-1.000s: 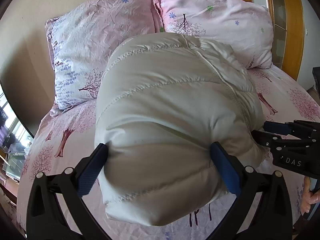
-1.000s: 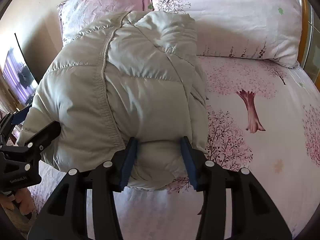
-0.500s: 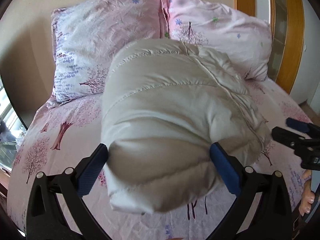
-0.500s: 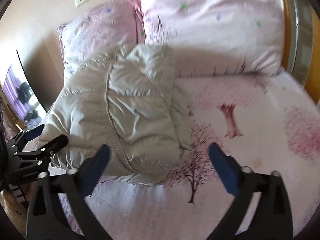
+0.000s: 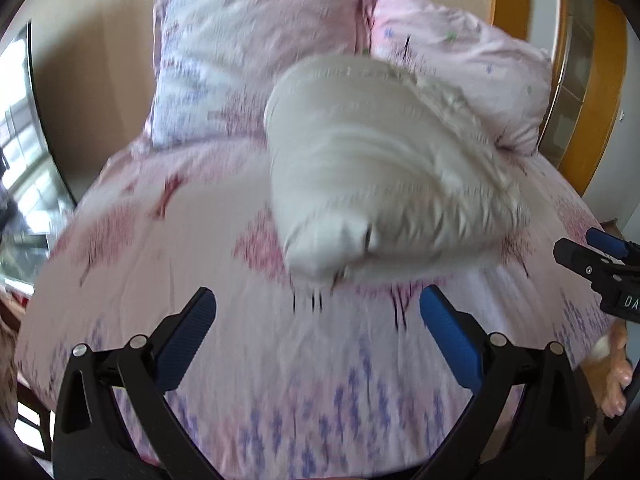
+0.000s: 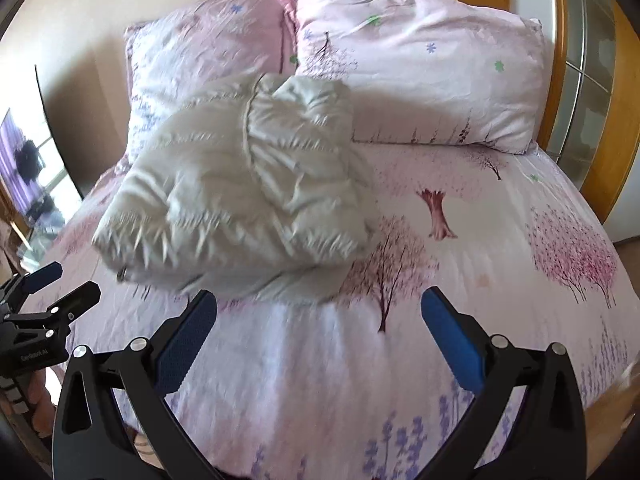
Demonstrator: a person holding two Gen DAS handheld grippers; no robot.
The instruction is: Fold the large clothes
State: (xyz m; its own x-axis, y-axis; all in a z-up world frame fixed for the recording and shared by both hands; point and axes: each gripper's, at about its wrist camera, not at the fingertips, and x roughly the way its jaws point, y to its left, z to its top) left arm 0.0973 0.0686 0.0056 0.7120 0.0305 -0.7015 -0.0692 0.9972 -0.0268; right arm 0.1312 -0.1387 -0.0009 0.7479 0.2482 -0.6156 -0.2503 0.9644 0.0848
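Lying folded on the pink tree-print bed (image 6: 480, 280), just below two pillows (image 6: 420, 72): one cream puffer jacket (image 6: 248, 196). Left gripper (image 5: 318, 316) and right gripper (image 6: 319, 320): both spread wide, empty, clear of the jacket.

Left tongs (image 5: 318, 308): black angular arms, ribbed blue pads, silver rivets at the joints. Right tongs (image 6: 319, 307) match, and white lettering marks each black body seen side-on.
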